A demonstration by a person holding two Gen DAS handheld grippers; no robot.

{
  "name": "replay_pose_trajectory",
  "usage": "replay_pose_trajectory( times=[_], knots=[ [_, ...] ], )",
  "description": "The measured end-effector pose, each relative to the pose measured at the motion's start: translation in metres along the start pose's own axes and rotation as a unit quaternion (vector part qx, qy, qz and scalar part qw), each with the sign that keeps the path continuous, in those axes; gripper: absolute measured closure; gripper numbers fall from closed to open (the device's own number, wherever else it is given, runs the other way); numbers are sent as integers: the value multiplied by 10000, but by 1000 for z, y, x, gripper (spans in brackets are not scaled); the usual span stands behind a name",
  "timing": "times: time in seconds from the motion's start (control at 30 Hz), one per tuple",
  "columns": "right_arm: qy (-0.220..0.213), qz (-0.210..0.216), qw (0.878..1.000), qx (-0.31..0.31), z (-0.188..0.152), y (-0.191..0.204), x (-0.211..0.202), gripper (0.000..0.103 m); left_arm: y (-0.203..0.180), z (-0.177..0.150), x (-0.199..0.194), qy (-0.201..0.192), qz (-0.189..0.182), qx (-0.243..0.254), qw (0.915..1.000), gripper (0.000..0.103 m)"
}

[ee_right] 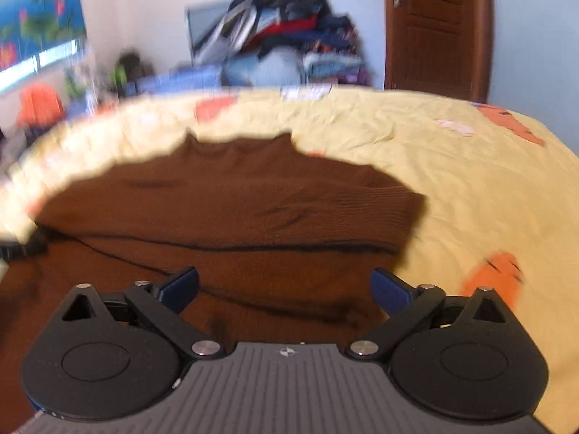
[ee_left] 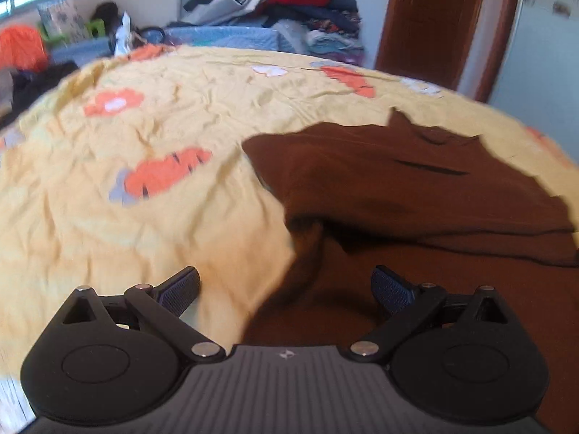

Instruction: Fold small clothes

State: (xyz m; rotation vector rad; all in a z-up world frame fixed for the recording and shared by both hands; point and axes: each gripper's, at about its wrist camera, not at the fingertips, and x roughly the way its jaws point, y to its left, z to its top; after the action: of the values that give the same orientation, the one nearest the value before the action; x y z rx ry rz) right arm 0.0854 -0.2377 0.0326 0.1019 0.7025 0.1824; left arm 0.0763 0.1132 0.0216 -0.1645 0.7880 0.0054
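- Brown sweater (ee_right: 231,195): a knitted garment lying on the bed, partly folded, with one layer turned over the lower part so a fold edge runs across its width. The collar points toward the far side of the bed. In the left wrist view the sweater (ee_left: 416,188) fills the right half of the frame.
- Left gripper (ee_left: 286,289): fingers spread wide, nothing between them. It hangs above the near left edge of the sweater; the left fingertip (ee_left: 181,289) is over bare bedsheet, the right one over brown knit.
- Right gripper (ee_right: 286,287): fingers spread wide, nothing clamped. Both blue pads (ee_right: 391,291) sit above the lower layer of the sweater; contact with the cloth cannot be told.
- Bedsheet (ee_left: 144,235): yellow, wrinkled, printed with orange carrots and pale flowers.
- Heap of clothes (ee_left: 289,3): stacked against the far wall, beyond the bed.
- Wooden door (ee_left: 434,18): brown, at the far right of the room.
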Motion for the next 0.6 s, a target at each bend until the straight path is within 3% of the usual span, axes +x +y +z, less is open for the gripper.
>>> replay_pose_trajectory(
  times=[0.07,0.13,0.23,0.27,0.3,0.33,0.37,0.4,0.47,0.6],
  knots=[
    [-17,-112,9994,323,-12,-20,-15,1,10,-14,-9,71,-115,-234,9996,1],
    [264,-267,9984,429,-20,-35,-14,16,10,-21,-12,-70,-51,-173,9998,1],
    [370,-332,9985,222,-25,-37,-8,25,2,-16,-8,-60,16,-156,9999,6],
    [359,-309,9987,212,-24,-35,-7,28,0,-14,-7,-100,-26,-168,9998,20],
    [376,-227,9988,227,-22,-34,-5,38,-3,-12,-6,-151,11,-111,9998,35],
    [402,-149,9989,214,-20,-32,-3,59,-7,-9,-4,-177,167,23,9997,67],
    [446,-168,9987,165,-17,-32,-1,75,-9,-7,-2,-192,340,157,9991,90],
    [506,-209,9984,157,-15,-33,0,91,-6,-6,-1,-166,311,141,9993,93],
    [514,-191,9978,361,-13,-45,-4,93,4,-4,-3,-130,299,29,9995,98],
    [315,-80,9963,797,-26,-66,-12,95,10,-13,-7,-288,262,244,9989,98]
  ],
)
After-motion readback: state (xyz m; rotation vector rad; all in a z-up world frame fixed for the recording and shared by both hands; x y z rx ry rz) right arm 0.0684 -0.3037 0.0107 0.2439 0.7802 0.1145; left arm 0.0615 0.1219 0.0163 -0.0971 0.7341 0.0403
